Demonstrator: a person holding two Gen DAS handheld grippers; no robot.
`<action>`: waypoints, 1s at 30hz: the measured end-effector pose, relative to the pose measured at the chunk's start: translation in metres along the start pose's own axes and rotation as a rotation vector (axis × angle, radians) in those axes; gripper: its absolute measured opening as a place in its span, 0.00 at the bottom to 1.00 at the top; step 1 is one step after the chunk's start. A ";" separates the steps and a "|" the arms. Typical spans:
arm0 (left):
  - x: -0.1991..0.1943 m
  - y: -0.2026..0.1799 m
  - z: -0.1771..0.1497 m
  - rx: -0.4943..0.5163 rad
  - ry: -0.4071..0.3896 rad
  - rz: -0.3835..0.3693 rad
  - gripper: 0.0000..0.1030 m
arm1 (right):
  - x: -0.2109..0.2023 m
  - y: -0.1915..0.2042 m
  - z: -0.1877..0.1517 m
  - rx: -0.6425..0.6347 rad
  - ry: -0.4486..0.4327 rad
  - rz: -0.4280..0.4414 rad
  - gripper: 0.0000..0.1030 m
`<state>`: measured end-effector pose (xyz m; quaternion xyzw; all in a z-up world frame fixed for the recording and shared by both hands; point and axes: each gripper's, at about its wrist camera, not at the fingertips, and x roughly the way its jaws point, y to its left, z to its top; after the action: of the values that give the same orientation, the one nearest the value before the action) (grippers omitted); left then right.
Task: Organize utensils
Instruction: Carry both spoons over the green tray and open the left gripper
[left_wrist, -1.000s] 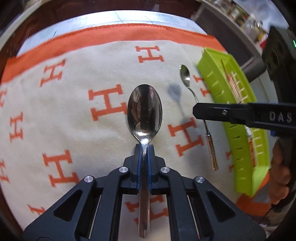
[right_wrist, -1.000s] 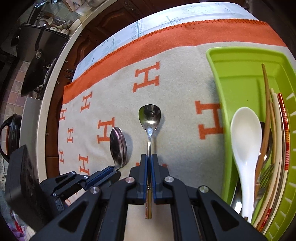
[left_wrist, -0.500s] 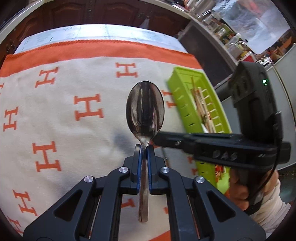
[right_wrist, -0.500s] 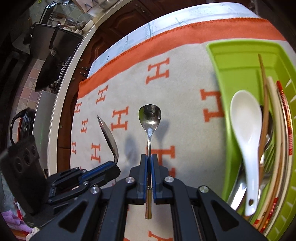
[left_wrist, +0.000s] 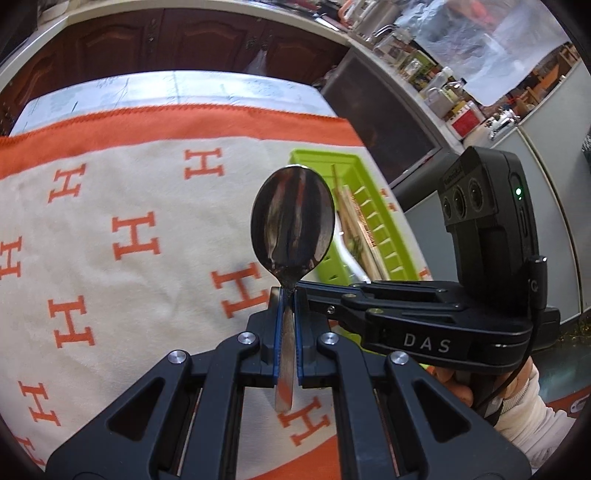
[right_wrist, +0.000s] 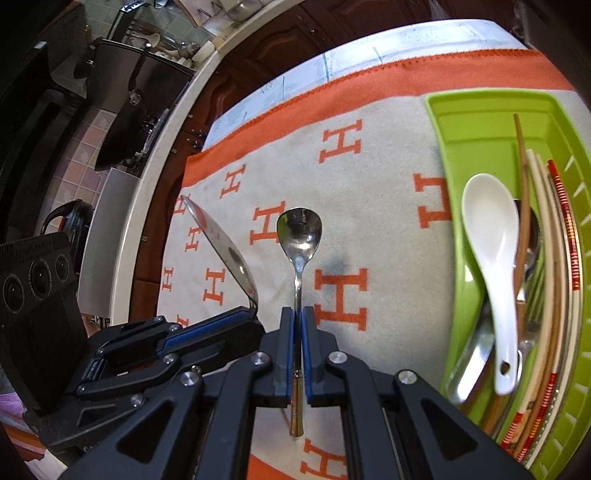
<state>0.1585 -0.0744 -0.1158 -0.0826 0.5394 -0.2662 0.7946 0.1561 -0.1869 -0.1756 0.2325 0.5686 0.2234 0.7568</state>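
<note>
Both spoons lifted off the cloth, beside tray rim.

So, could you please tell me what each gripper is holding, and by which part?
The left gripper clamps the large metal spoon at its neck, just below the bowl. The right gripper clamps the small teaspoon along its thin handle.

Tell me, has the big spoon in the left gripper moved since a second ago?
Yes. The big spoon rose off the blanket and swung toward the green tray.
</note>
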 end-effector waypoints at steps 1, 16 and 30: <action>-0.005 -0.005 0.000 0.012 -0.006 -0.004 0.03 | -0.005 0.000 -0.001 -0.001 -0.009 0.001 0.04; -0.061 -0.093 0.003 0.144 -0.060 -0.078 0.00 | -0.089 -0.004 -0.030 -0.022 -0.160 -0.052 0.04; -0.011 -0.142 0.025 0.169 0.005 -0.037 0.00 | -0.145 -0.043 -0.048 0.069 -0.258 -0.158 0.02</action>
<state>0.1307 -0.1925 -0.0373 -0.0246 0.5154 -0.3256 0.7923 0.0757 -0.3039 -0.1037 0.2395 0.4904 0.1117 0.8304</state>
